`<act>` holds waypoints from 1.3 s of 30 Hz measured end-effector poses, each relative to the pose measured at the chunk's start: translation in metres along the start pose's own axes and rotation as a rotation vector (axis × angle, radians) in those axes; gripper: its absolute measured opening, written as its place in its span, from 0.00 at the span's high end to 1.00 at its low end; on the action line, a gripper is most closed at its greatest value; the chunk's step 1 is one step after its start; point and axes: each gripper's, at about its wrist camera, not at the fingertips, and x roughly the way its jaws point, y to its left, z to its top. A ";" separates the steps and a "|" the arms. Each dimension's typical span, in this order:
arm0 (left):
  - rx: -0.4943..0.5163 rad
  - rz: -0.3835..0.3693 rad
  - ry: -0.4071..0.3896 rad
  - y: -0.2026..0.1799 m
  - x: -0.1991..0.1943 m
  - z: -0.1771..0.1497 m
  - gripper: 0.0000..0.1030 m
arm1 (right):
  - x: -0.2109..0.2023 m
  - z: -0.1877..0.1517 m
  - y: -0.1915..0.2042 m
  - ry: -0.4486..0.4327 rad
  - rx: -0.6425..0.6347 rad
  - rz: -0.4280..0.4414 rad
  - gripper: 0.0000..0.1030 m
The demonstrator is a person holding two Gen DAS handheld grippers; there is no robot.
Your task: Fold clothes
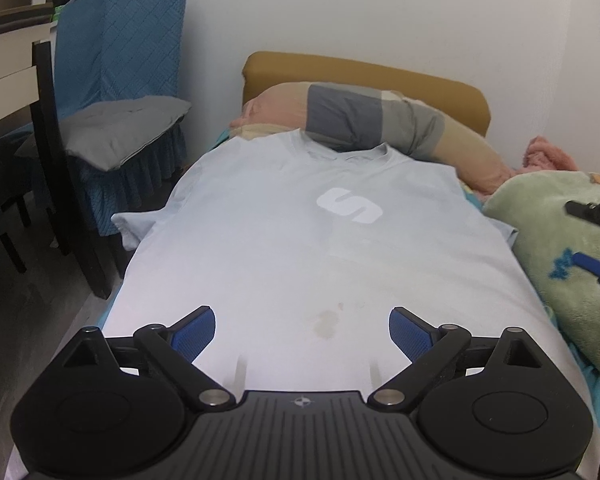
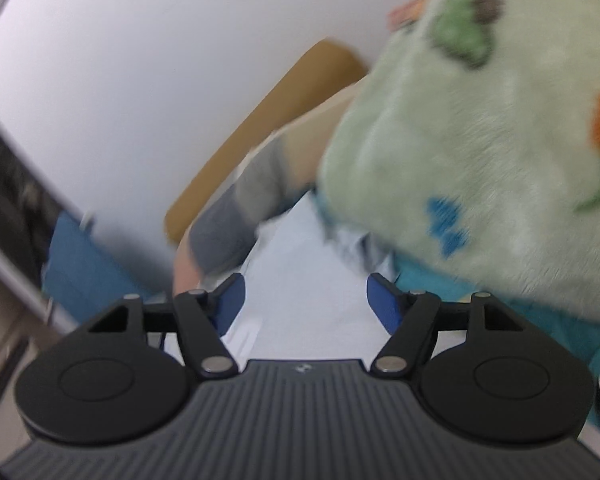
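A pale blue T-shirt point(image 1: 300, 240) with a white logo lies spread flat, front up, on a narrow bed, collar at the far end. My left gripper point(image 1: 302, 330) hovers open over the shirt's lower hem, with nothing between its blue pads. A small brownish stain point(image 1: 326, 322) shows on the fabric between the fingers. The right gripper point(image 1: 596, 240) enters the left wrist view at the right edge, above the green blanket. In the blurred right wrist view, my right gripper point(image 2: 304, 300) is open over the T-shirt point(image 2: 300, 280) near its right sleeve.
A beige and grey striped garment point(image 1: 372, 124) lies bunched past the collar, against a mustard headboard point(image 1: 364, 72). A fluffy green blanket point(image 1: 560, 256) borders the shirt's right side, with pink cloth point(image 1: 548, 156) behind. A chair with a blue cover and grey cushion point(image 1: 124, 128) stands left of the bed.
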 end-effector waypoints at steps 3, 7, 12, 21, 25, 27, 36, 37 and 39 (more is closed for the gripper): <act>-0.011 0.004 0.013 0.003 0.005 -0.001 0.07 | 0.026 0.010 -0.029 -0.005 0.169 -0.007 0.31; -0.035 -0.013 0.034 0.009 0.017 0.002 0.07 | 0.069 0.007 -0.057 0.043 0.311 -0.004 0.31; -0.062 -0.062 0.036 0.013 0.038 0.008 0.07 | 0.121 -0.007 -0.066 0.100 0.375 0.058 0.31; -0.125 -0.134 0.065 0.023 0.079 0.014 0.06 | 0.174 -0.010 -0.062 0.051 0.359 0.061 0.33; -0.188 -0.147 0.099 0.031 0.091 0.013 0.06 | 0.189 -0.012 -0.048 -0.008 0.363 -0.033 0.34; -0.210 -0.148 0.105 0.035 0.095 0.014 0.06 | 0.197 -0.013 -0.037 -0.028 0.355 -0.101 0.49; -0.268 -0.080 -0.010 0.073 0.070 0.045 0.06 | 0.173 -0.006 0.043 -0.127 -0.030 -0.225 0.91; -0.278 -0.061 -0.031 0.082 0.065 0.051 0.06 | 0.166 -0.006 0.057 -0.153 -0.099 -0.226 0.91; -0.305 -0.035 -0.066 0.101 0.057 0.059 0.06 | 0.158 -0.012 0.092 -0.200 -0.264 -0.228 0.91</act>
